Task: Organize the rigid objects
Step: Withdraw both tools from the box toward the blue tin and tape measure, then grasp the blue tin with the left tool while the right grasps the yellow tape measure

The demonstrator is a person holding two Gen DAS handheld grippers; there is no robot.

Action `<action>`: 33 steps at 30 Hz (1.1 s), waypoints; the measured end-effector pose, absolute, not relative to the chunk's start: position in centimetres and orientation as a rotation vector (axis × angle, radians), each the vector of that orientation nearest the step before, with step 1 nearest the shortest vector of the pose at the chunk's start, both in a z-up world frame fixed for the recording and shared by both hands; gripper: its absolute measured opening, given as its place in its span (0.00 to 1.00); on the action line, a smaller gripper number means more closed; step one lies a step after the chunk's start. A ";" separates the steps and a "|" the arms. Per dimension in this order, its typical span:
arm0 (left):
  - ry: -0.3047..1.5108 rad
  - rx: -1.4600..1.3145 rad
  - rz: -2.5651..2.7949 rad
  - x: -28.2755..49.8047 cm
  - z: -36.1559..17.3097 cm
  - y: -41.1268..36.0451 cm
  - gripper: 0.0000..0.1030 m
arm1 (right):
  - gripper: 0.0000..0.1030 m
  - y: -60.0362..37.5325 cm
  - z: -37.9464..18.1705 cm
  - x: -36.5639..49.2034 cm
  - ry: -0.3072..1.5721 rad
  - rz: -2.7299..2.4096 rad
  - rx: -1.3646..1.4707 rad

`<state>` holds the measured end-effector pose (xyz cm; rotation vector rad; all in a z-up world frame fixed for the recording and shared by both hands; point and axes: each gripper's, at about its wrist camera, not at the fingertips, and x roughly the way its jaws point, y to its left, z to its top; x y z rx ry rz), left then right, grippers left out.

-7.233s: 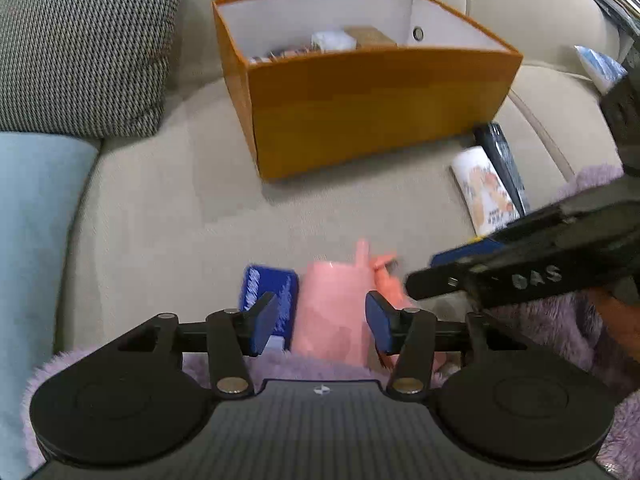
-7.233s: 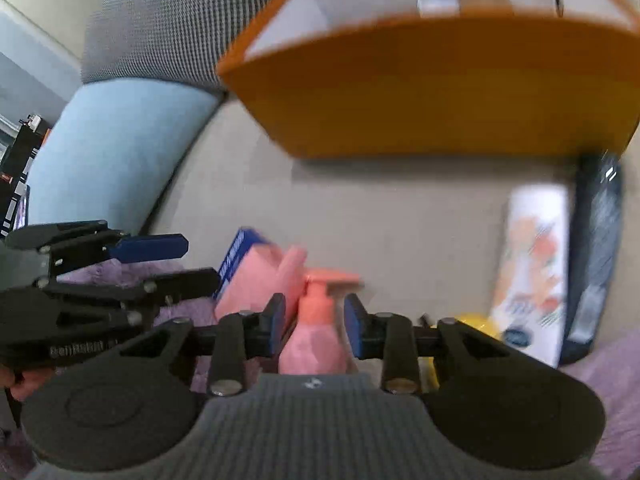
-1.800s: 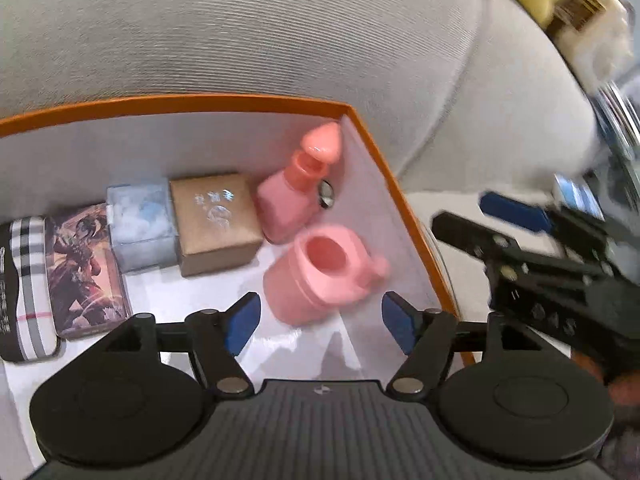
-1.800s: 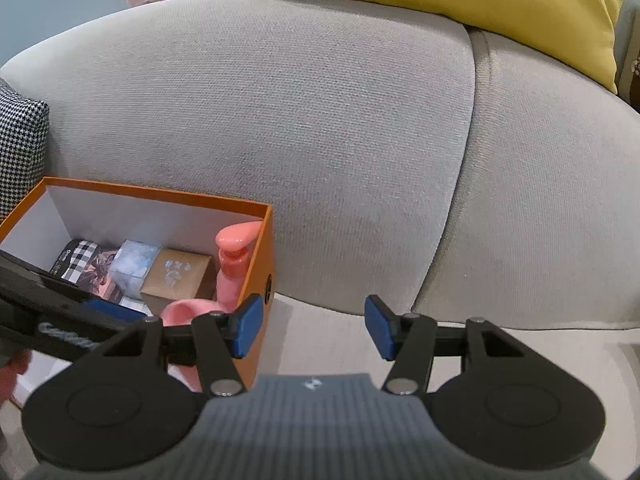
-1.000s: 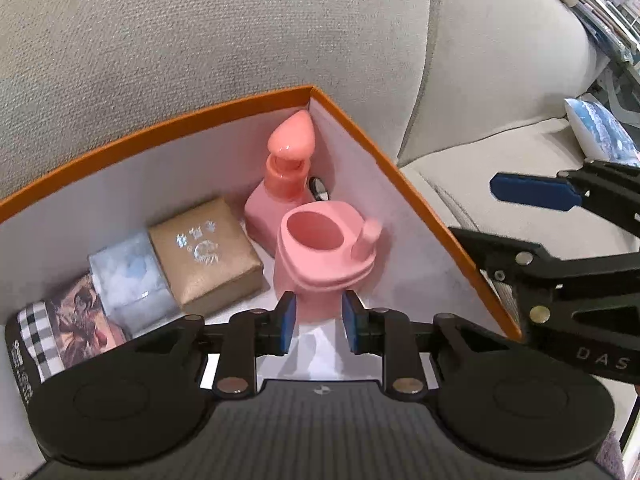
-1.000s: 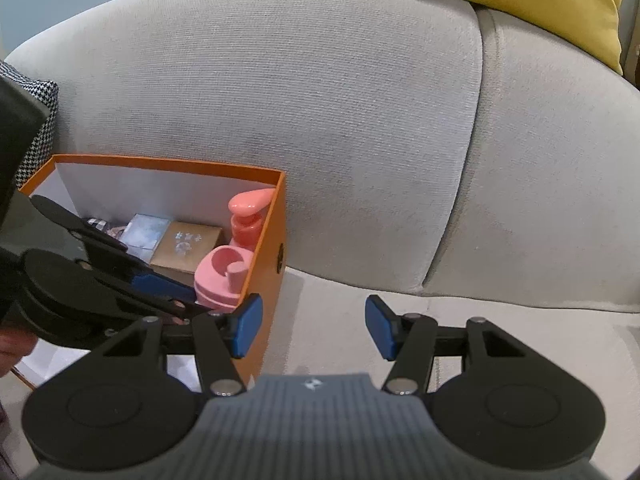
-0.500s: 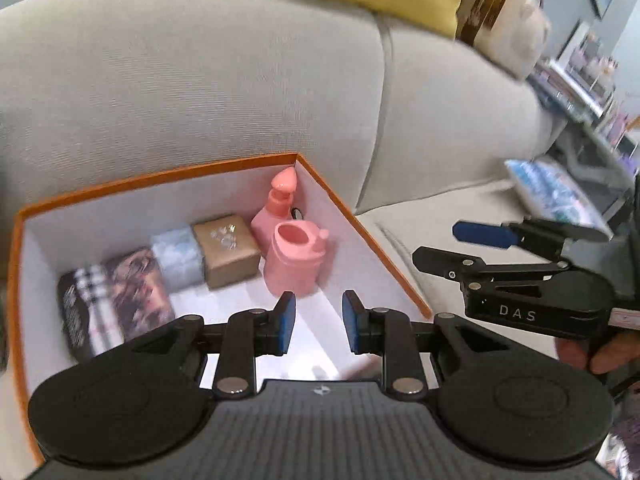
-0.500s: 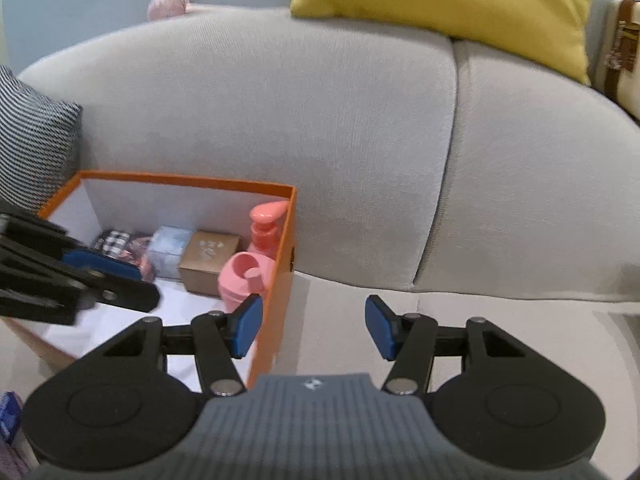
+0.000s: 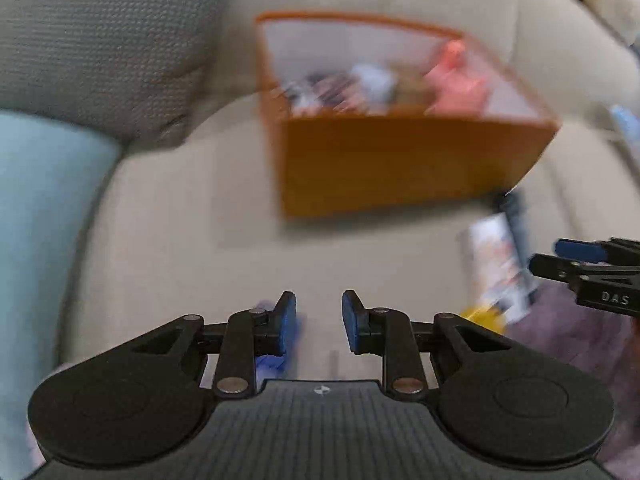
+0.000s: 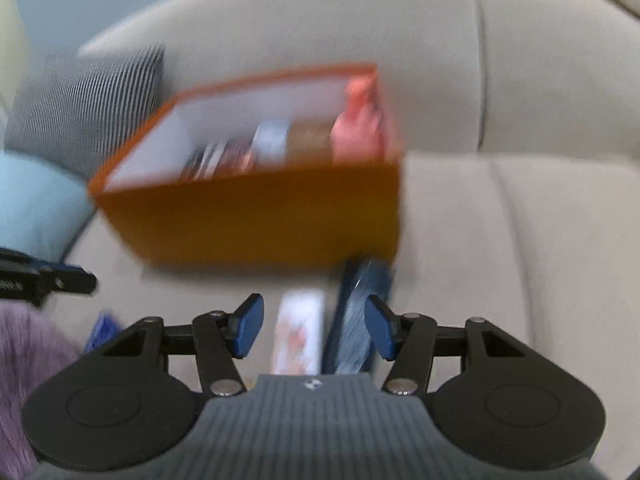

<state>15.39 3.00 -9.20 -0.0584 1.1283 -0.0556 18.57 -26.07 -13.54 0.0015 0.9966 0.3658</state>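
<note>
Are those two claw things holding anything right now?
No. The left gripper and right gripper are both empty, with only sofa and loose items seen between their fingers.

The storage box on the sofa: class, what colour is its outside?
Orange. The box has orange outer walls and a pale lining; the left wrist view shows it best, though blurred.

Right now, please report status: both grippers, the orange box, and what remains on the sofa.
Left gripper empty, jaws narrow. Right gripper open, empty. Orange box holds pink items. White packet and dark packet lie before the right gripper; path clear.
</note>
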 end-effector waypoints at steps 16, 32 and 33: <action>1.223 0.193 -0.027 14.9 -14.4 1.9 0.64 | 0.61 -18.2 -20.1 14.9 1.102 0.491 -0.420; 1.354 0.115 -0.025 18.2 -17.9 2.7 0.52 | 0.50 -14.8 -22.0 13.4 1.109 0.568 -0.567; 1.354 0.115 -0.024 18.2 -18.0 2.8 0.52 | 0.50 -14.8 -21.9 13.4 1.108 0.568 -0.564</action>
